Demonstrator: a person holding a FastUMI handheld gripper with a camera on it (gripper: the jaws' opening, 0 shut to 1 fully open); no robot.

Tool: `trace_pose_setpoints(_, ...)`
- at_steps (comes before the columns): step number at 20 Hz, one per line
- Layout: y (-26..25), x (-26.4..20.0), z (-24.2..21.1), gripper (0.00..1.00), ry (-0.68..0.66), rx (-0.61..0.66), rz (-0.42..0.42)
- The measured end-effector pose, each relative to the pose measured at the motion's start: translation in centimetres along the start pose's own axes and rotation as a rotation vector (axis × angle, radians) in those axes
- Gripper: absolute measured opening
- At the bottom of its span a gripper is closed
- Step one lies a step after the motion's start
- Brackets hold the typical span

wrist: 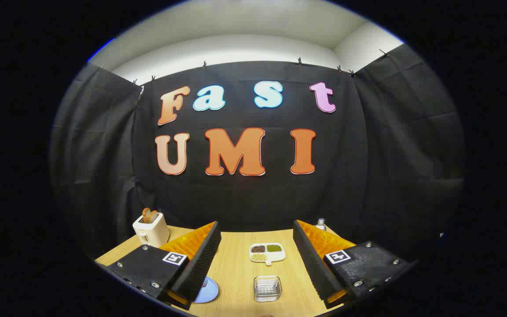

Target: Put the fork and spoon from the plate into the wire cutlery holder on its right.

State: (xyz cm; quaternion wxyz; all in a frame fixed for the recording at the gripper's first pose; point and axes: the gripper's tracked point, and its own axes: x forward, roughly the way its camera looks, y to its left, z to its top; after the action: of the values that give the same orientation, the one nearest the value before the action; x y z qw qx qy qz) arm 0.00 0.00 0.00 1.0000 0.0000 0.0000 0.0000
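My gripper (pixel 257 226) is open and held above the wooden table (pixel 236 273), with nothing between its fingers. A blue plate (pixel 210 290) lies low on the table, mostly hidden behind the left finger (pixel 200 259); I cannot tell what lies on it. To its right, between the fingers and close to me, stands a small square see-through container (pixel 267 288); whether it is wire or glass is too small to tell.
A white divided dish (pixel 267 252) with three kinds of beans sits farther ahead between the fingers. A cream toaster (pixel 151 229) holding bread stands at the back left. A bottle top (pixel 320 224) peeks over the right finger. The black cloth wall closes the table's far side.
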Motion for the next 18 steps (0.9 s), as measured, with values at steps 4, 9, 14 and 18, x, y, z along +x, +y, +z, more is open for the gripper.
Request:
trace_pose_setpoints(4, 2.3, -0.1, -0.1, 0.98, 0.009, -0.004, -0.014)
trace_pose_setpoints(9, 4.6, -0.6, 0.0, 0.98, -0.011, -0.039, -0.031)
trace_pose_setpoints(14, 7.7, -0.8, -0.8, 0.98, -0.013, -0.044, -0.016)
trace_pose_setpoints(18, 10.3, -0.4, -3.1, 0.98, 0.027, -0.058, 0.002)
